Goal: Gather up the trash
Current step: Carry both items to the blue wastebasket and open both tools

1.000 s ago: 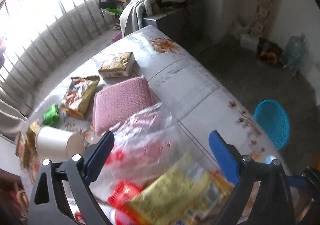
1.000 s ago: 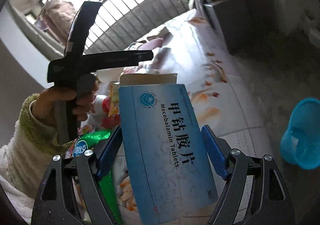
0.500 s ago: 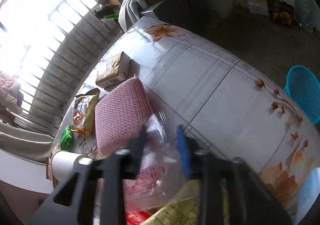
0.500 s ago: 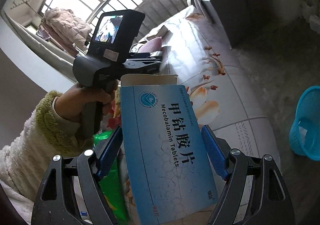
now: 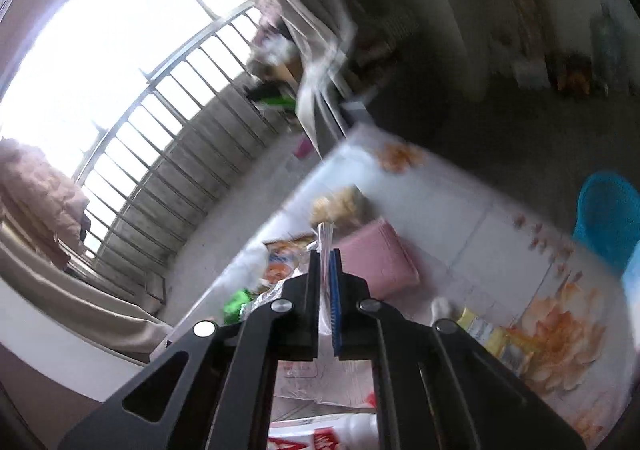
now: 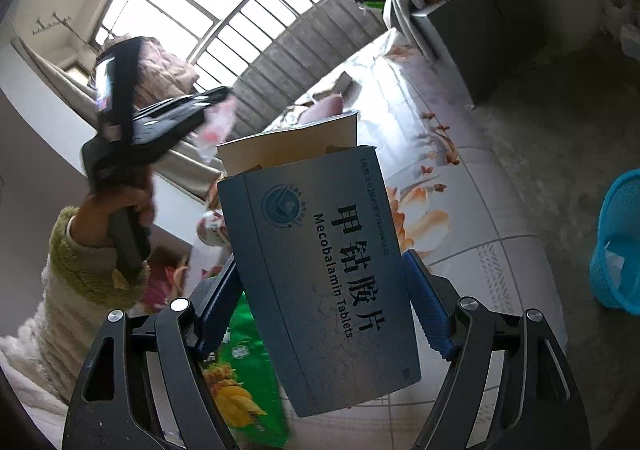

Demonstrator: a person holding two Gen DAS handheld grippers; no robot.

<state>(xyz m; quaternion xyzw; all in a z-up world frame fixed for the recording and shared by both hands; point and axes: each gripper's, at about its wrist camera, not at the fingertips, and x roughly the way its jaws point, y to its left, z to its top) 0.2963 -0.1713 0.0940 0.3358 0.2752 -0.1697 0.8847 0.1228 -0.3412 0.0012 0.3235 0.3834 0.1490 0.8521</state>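
The right tool [image 6: 324, 314] is clamping the blue tablet box [image 6: 320, 270] above the near surface [image 6: 472, 234]; the left tool [image 5: 326, 270] is pinching the clear plastic bag [image 5: 325, 238] shut. Both should be carried level to the far-right blue basket [image 6: 618, 250], grips unloosened.

Materials & finishes, quick look

Tablet box [image 6: 320, 270]: matt blue card. Bag [image 5: 326, 242]: thin clear plastic film, crinkly. Table [image 6: 480, 226]: glossy floral cover. Bin [image 6: 620, 246]: blue plastic mesh. Sleeve [image 6: 80, 282]: fuzzy fleece cloth.
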